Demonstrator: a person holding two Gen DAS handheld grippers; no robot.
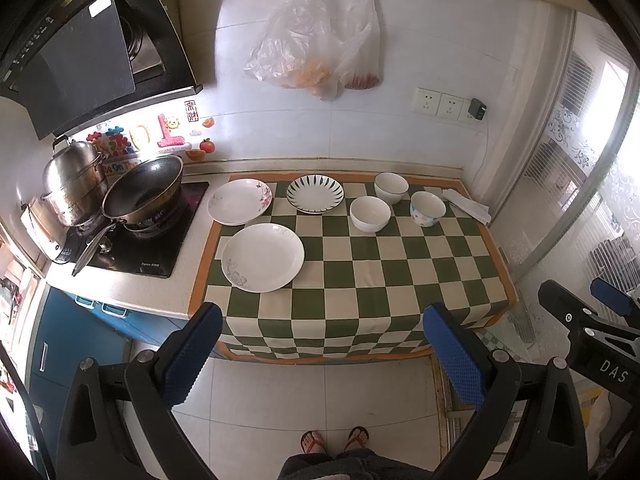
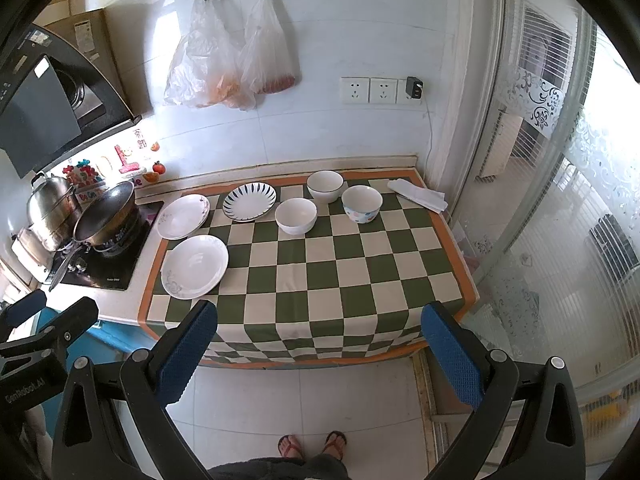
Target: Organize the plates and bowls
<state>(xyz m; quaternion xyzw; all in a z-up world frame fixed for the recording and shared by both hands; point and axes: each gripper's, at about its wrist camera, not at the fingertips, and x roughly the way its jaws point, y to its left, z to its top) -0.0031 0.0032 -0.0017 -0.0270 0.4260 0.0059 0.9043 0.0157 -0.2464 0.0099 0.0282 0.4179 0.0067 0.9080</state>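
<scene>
Three plates lie on the left of the green checked cloth [image 1: 360, 264]: a large white plate [image 1: 263, 257] in front, a floral plate [image 1: 239, 201] behind it, and a blue-striped plate [image 1: 315, 193]. Three bowls stand to the right: a plain white bowl [image 1: 370, 213], a rimmed white bowl [image 1: 391, 187] and a spotted bowl [image 1: 427, 209]. All show in the right wrist view too, e.g. the large plate [image 2: 195, 266] and the spotted bowl [image 2: 361, 203]. My left gripper [image 1: 322, 344] and right gripper [image 2: 319, 342] are open and empty, held back above the floor in front of the counter.
A stove [image 1: 132, 240] with a wok [image 1: 143, 191] and a steel pot [image 1: 74, 182] stands left of the cloth. A folded white cloth [image 1: 468, 205] lies at the back right. Plastic bags [image 1: 320, 44] hang on the wall. A glass door [image 2: 560, 200] is at the right.
</scene>
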